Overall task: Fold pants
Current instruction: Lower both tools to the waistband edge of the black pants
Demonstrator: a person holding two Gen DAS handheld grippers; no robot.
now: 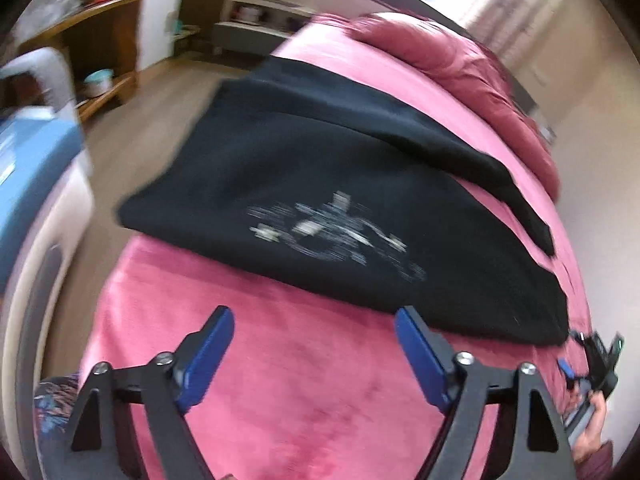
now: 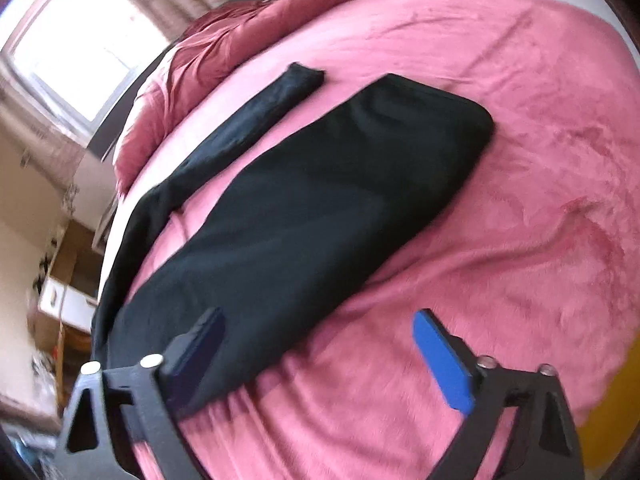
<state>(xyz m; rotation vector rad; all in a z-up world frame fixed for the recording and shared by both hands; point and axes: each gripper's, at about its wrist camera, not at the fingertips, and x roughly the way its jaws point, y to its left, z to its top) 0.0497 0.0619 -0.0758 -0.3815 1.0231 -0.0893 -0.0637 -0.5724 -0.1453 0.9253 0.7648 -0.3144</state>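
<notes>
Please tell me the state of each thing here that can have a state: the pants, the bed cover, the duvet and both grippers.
black pants: lying flat on the bed, one leg spread apart from the other, not held
left gripper: open, holds nothing
right gripper: open, holds nothing
pink bed cover: spread out, slightly wrinkled
red duvet: bunched up at the bed's far end

Both wrist fisheyes look down and forward along open blue fingers, close over the pink bed (image 1: 280, 360): the left one faces the shelves, the right one faces the window, and both share the black pants (image 1: 320, 168) and the bedspread.
</notes>
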